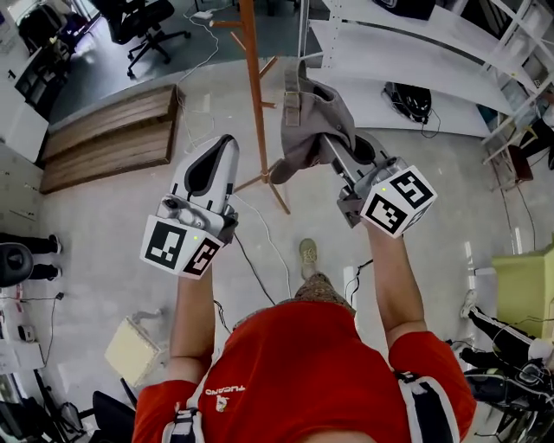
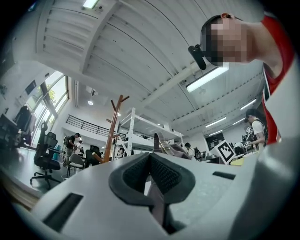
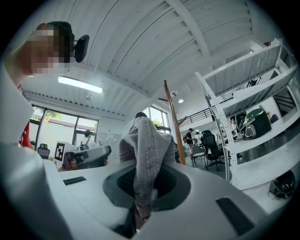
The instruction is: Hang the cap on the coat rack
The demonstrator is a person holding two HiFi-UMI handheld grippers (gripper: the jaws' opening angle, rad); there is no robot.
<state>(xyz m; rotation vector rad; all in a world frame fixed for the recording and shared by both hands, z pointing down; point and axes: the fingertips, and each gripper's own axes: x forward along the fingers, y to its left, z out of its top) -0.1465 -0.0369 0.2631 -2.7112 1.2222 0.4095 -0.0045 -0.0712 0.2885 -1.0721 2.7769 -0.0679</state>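
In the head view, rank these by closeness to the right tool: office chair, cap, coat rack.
1. Cap, gripped in the right tool.
2. Coat rack, just to its left.
3. Office chair, far upper left.

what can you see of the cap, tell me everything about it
The grey fabric cap is soft and crumpled, with light stitched seams and what looks like a buckled strap at its upper edge. It is held up in the air, a fold of cloth pinched between the shut jaws of the right gripper. It sits beside the brown wooden coat rack, not on any peg.
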